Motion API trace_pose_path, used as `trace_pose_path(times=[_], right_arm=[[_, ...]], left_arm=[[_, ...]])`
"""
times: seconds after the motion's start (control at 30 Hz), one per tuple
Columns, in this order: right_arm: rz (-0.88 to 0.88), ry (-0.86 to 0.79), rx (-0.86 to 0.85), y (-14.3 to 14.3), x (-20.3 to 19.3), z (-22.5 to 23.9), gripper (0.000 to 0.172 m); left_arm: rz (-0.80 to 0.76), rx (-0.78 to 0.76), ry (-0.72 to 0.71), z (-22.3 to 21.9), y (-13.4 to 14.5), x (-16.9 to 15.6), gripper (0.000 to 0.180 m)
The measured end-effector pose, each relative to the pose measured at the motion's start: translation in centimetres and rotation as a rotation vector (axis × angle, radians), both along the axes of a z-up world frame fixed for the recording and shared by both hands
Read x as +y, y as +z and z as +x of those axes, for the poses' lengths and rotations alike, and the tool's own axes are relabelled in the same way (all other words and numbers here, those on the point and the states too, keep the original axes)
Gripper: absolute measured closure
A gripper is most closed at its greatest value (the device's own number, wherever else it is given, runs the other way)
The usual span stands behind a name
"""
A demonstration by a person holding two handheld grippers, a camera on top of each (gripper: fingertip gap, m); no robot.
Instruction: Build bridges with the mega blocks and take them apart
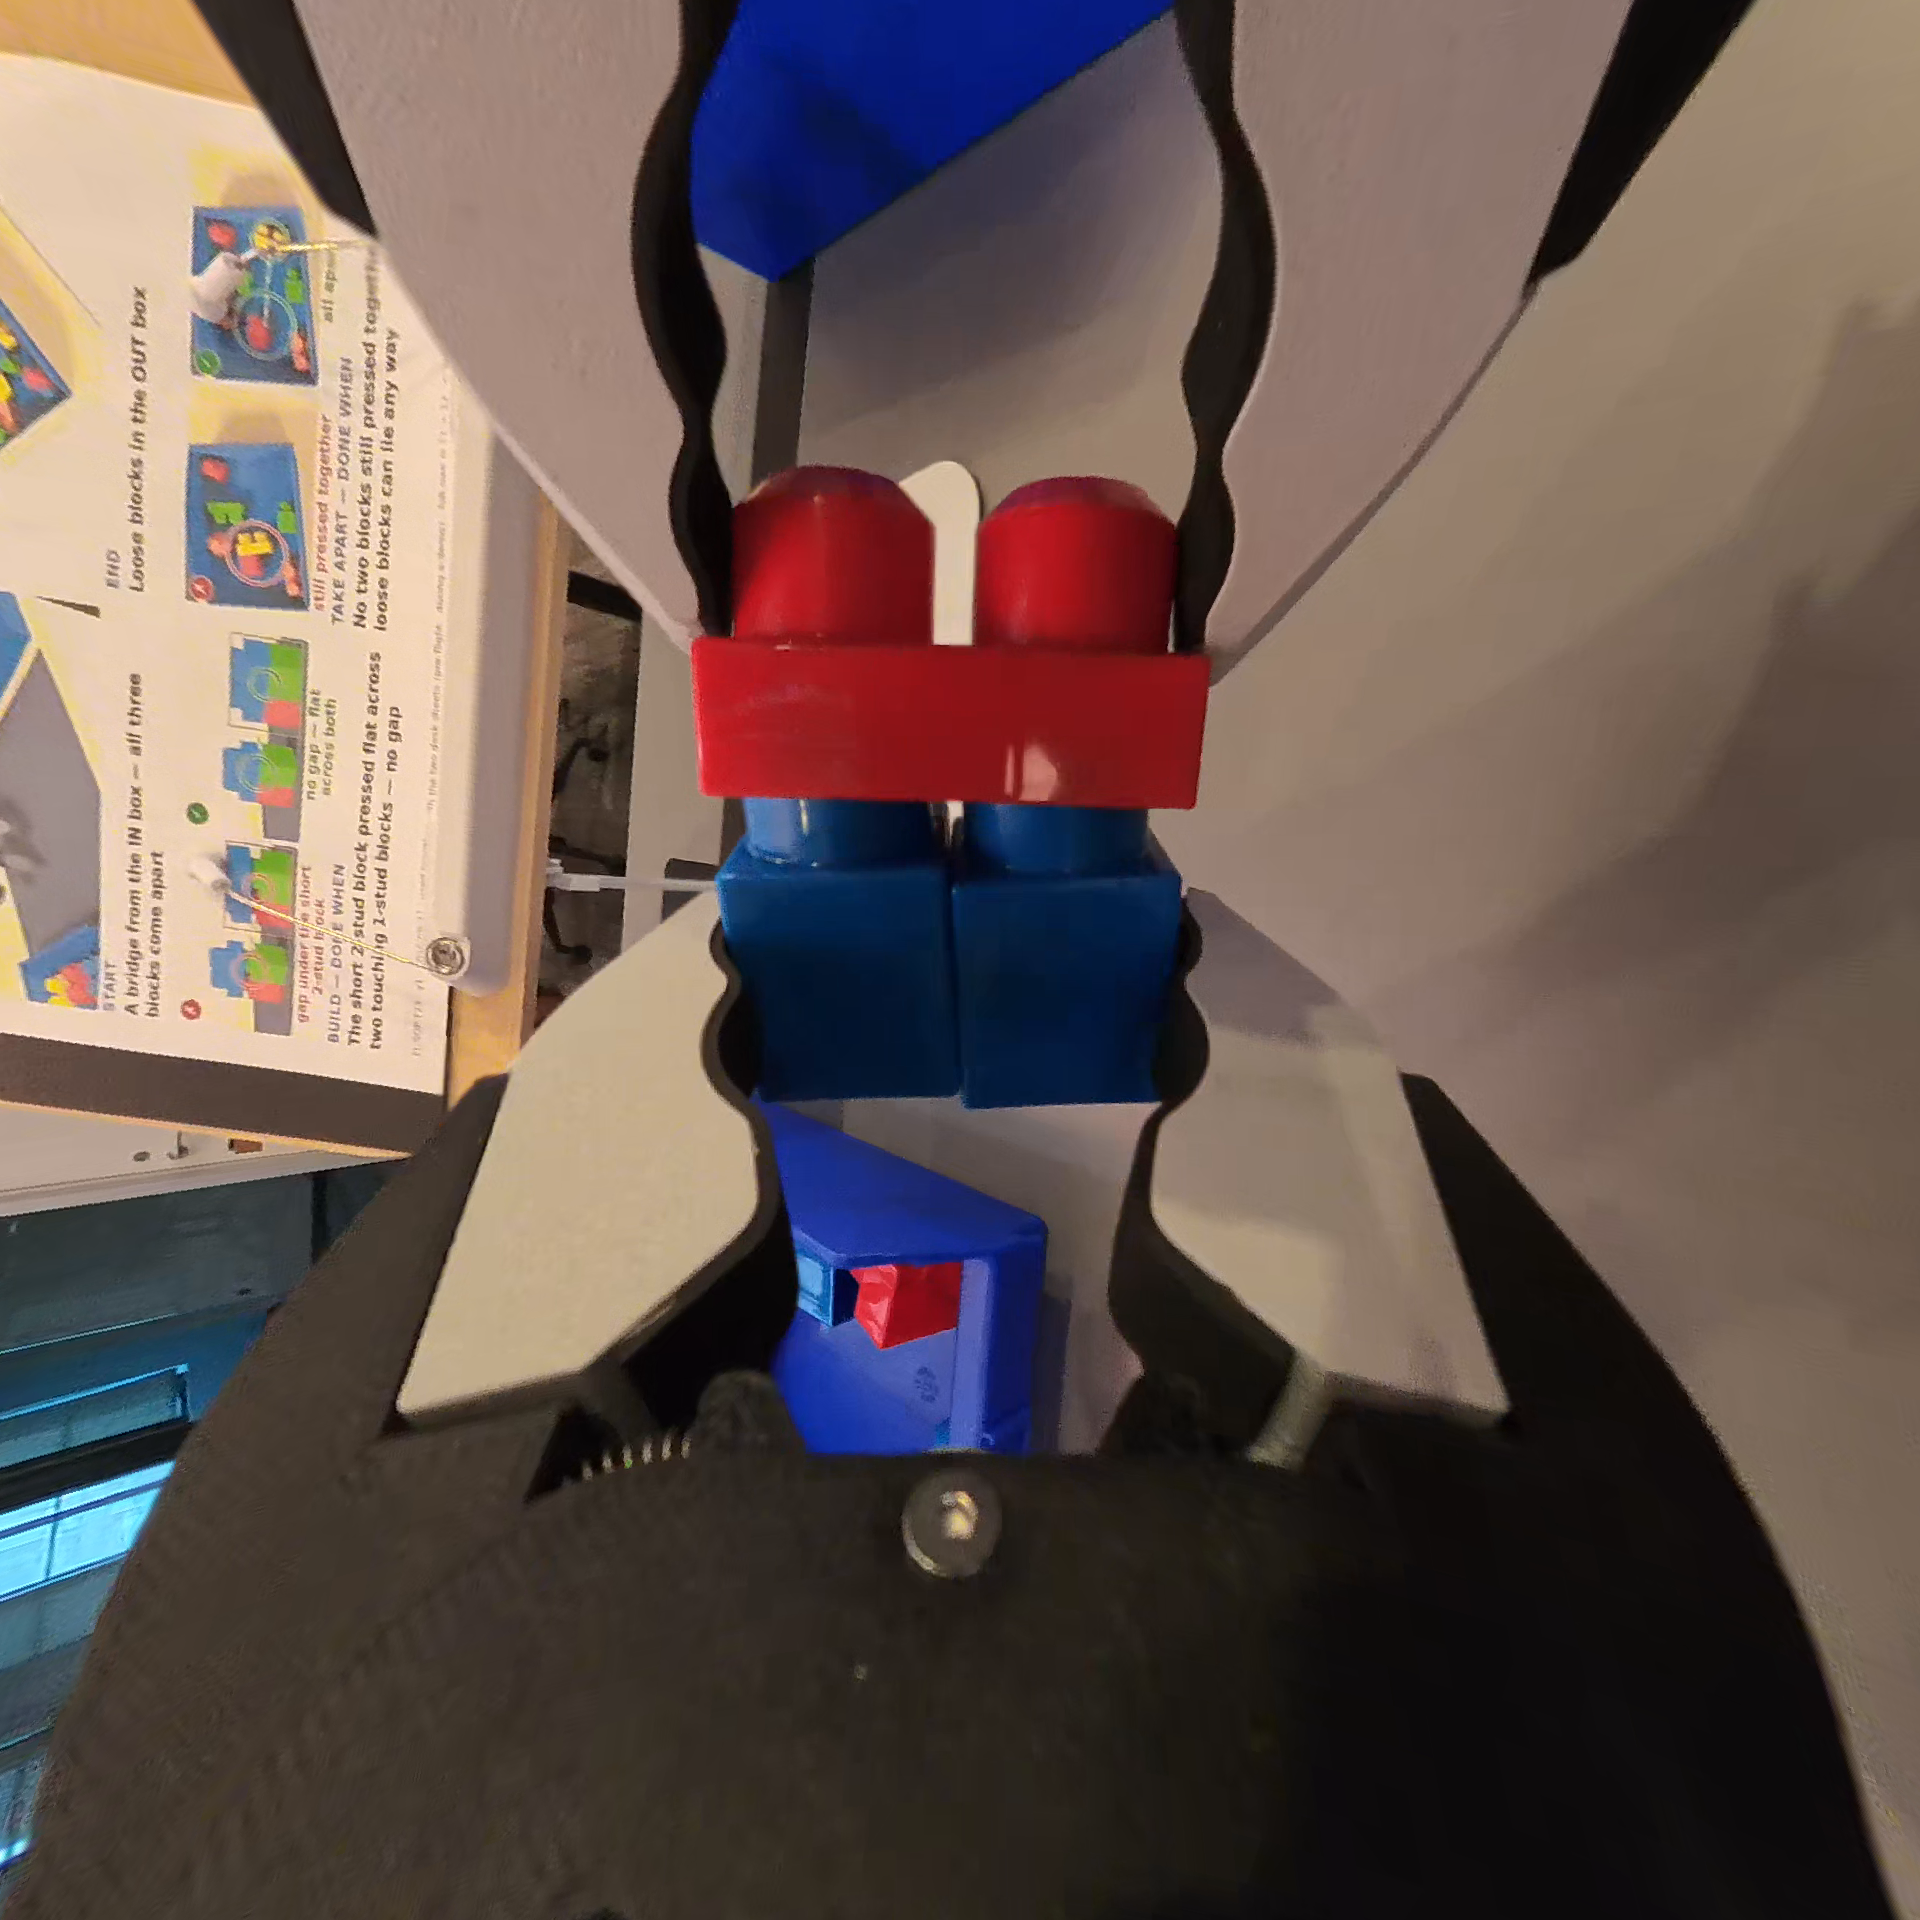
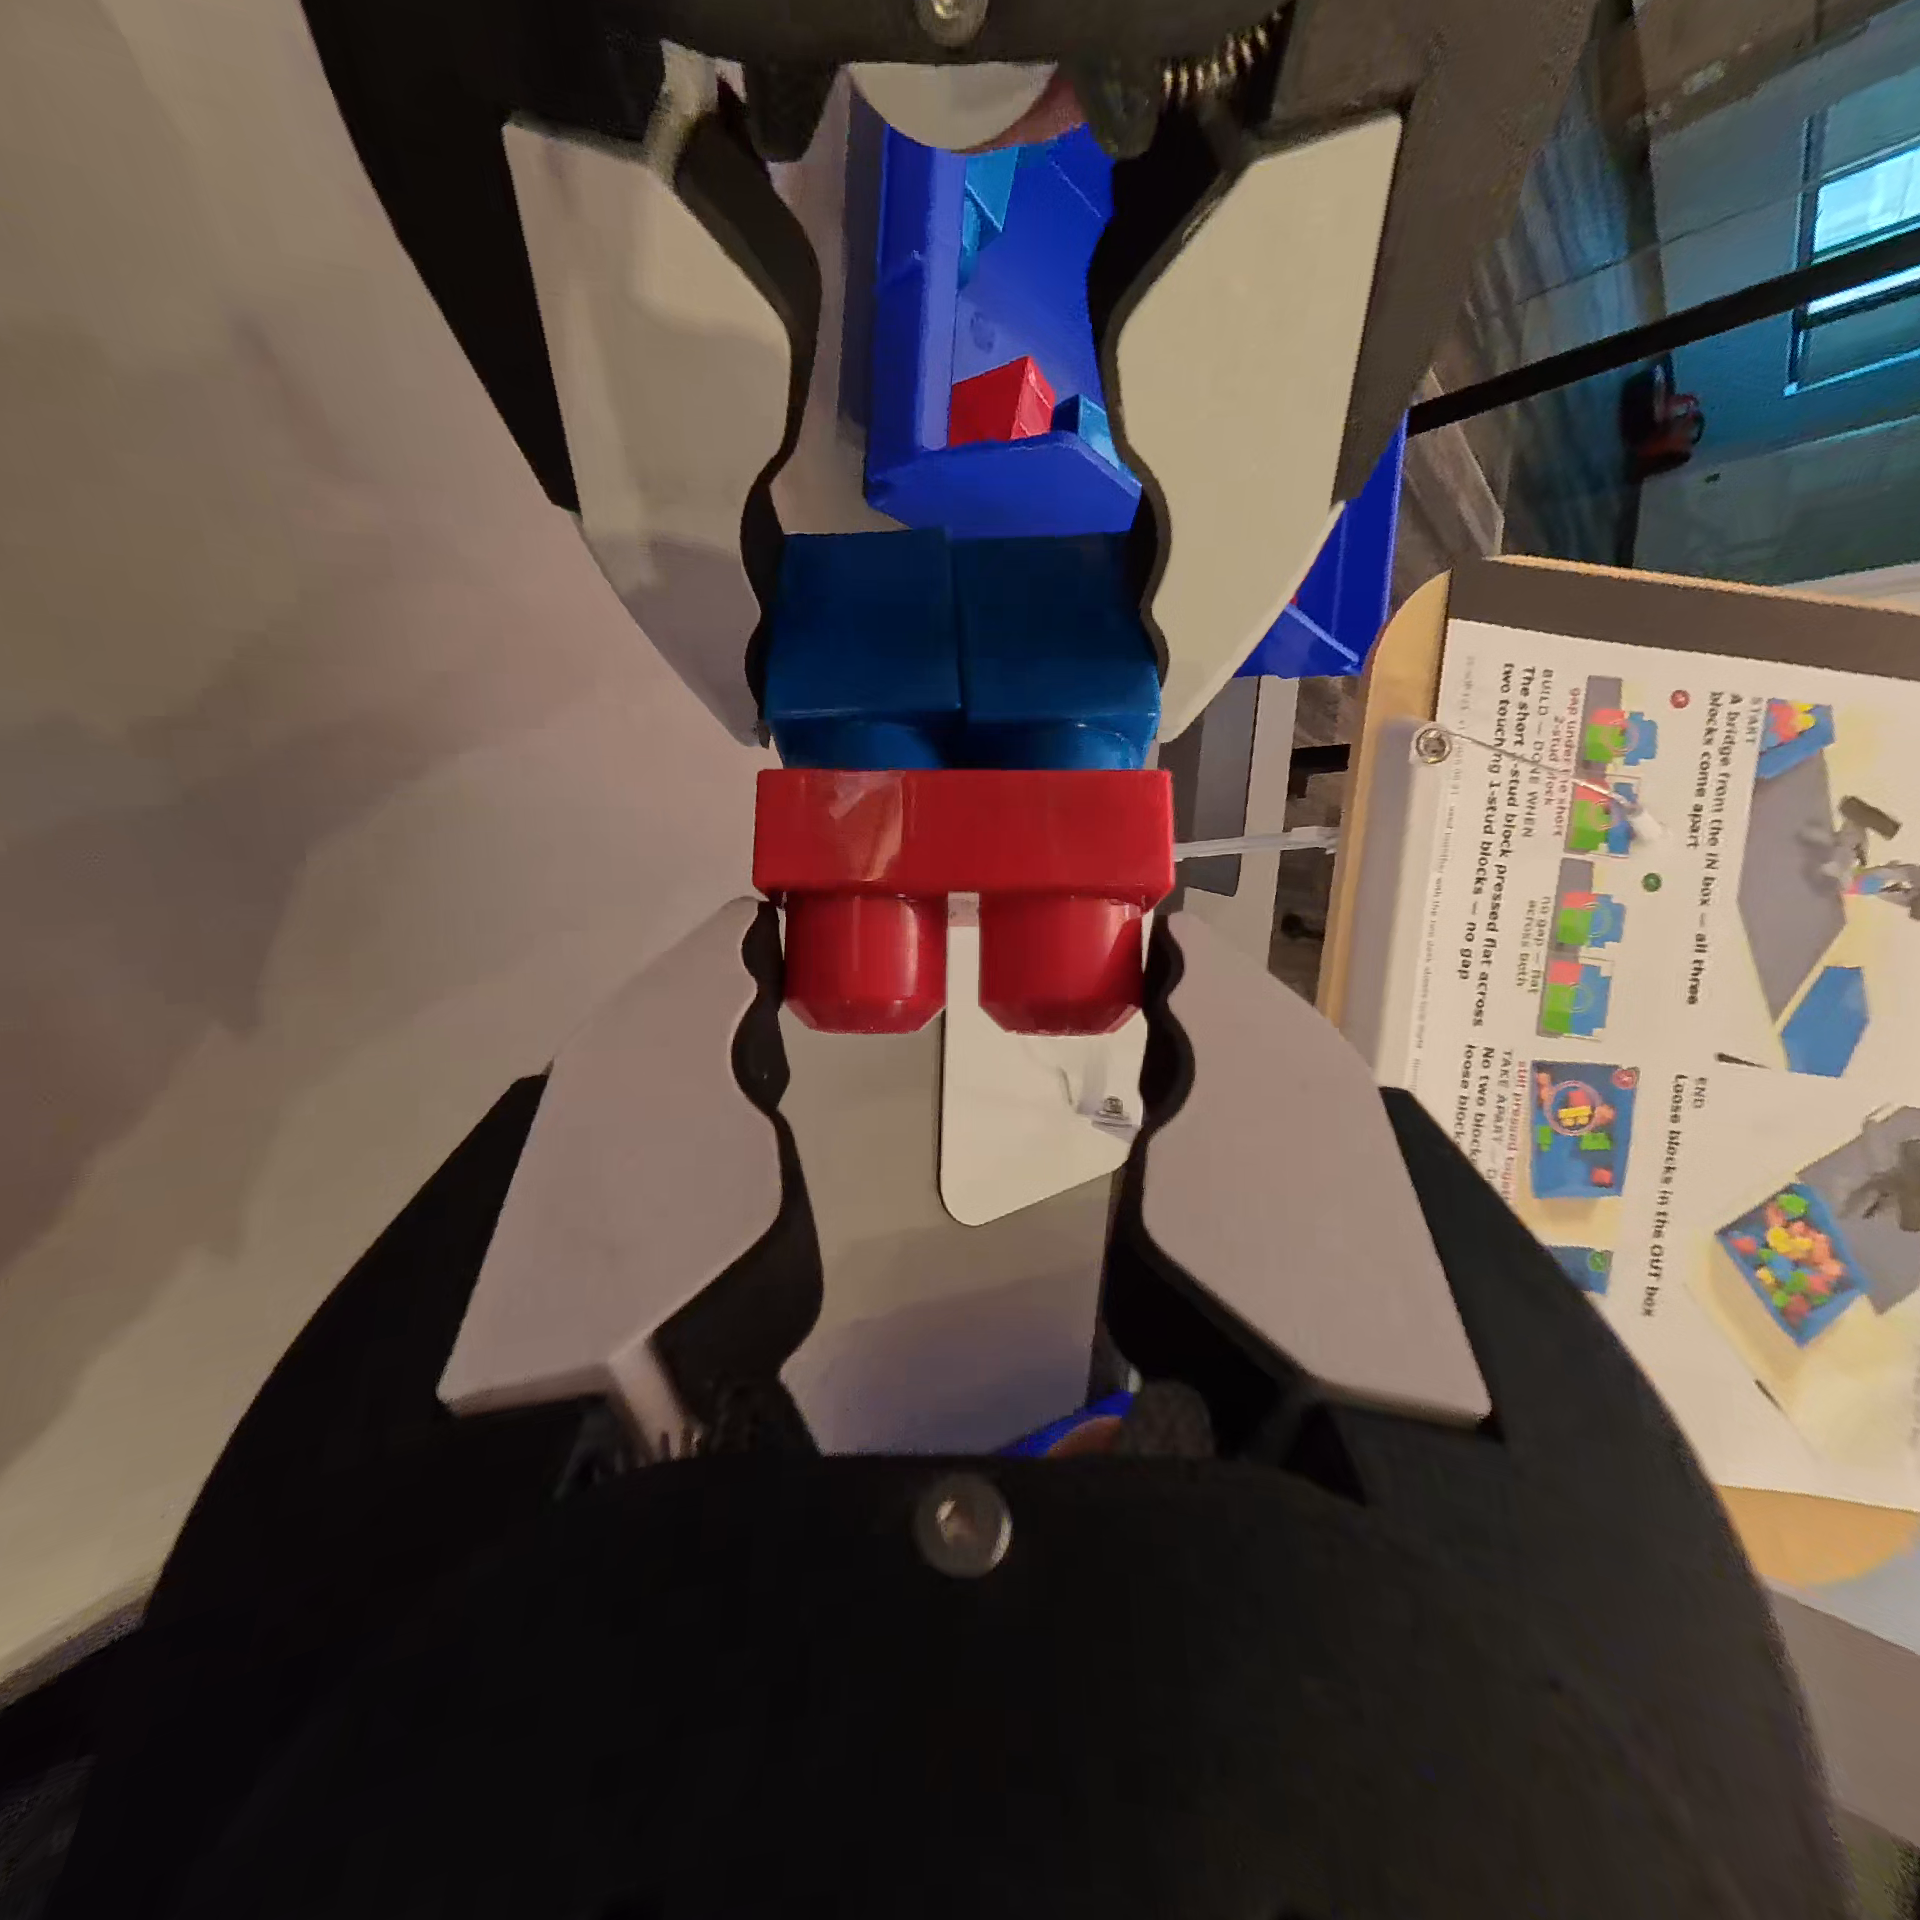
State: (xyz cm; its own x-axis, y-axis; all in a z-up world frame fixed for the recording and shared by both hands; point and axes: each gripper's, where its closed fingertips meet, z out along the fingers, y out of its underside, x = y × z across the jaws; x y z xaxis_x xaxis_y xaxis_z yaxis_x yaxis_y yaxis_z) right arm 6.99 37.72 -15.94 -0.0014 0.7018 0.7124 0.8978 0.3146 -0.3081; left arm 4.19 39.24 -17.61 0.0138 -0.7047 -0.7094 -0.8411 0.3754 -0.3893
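Note:
A bridge of three blocks hangs between my two grippers, which face each other. My left gripper point(image 1: 956, 935) is shut on the two blue one-stud blocks point(image 1: 842, 987), which stand side by side and touch. My right gripper point(image 2: 956, 935) is shut on the two studs of the red two-stud block point(image 2: 961, 831). The red block point(image 1: 951, 727) sits across both blue studs, and part of each blue stud shows below it. The right gripper shows at the top of the left wrist view point(image 1: 951, 582). The left gripper shows at the top of the right wrist view point(image 2: 956, 717).
A blue bin point(image 1: 914, 1382) lies beyond the blocks with a red block point(image 1: 904, 1299) in it; the bin also shows in the right wrist view point(image 2: 997, 468). Another blue bin point(image 1: 883, 125) is behind the right gripper. An instruction sheet point(image 2: 1662, 935) lies on a wooden board at the side. The left gripper's tips are roughly 4 cm from the right gripper's.

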Motion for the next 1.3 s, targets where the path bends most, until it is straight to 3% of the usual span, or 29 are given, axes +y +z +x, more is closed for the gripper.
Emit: trace_pose_path(times=[0.53, 0.87, 0.9, 0.97, 1.0, 1.1, 1.23, 1.3], right_arm=[[0.056, 0.13, 0.127, 3.3, -1.0, -0.6, 0.105], [0.033, 0.183, 0.152, 3.4, -0.9, -0.6, 0.104], [0.028, 0.195, 0.169, 3.8, -1.1, -0.7, 0.104], [0.093, 0.173, 0.212, 5.8, -0.5, -0.2, 0.085], [0.098, 0.163, 0.23, 6.6, -0.4, 0.3, 0.086], [0.147, 0.203, 0.289, 8.4, -0.8, 1.3, 0.071], [0.157, 0.277, 0.299, 8.2, -2.0, 0.4, 0.049], [0.158, 0.303, 0.289, 7.8, -2.4, -0.4, 0.046]], left_arm=[[0.123, -0.01, -0.016, 0.7, 2.9, 0.0, 0.107], [0.122, -0.004, -0.035, 0.9, 3.2, 0.0, 0.107], [0.08, -0.051, -0.049, 1.0, 3.0, 0.0, 0.106], [-0.055, -0.162, -0.044, 1.0, 2.9, 0.0, 0.106], [-0.15, -0.23, -0.041, 1.1, 2.8, -0.1, 0.106], [-0.554, -0.52, -0.128, 2.1, 3.9, -1.9, 0.106], [-1.055, -0.828, -0.354, 3.2, 6.6, -4.3, 0.106], [-1.193, -0.925, -0.439, 3.6, 7.5, -4.8, 0.106]])
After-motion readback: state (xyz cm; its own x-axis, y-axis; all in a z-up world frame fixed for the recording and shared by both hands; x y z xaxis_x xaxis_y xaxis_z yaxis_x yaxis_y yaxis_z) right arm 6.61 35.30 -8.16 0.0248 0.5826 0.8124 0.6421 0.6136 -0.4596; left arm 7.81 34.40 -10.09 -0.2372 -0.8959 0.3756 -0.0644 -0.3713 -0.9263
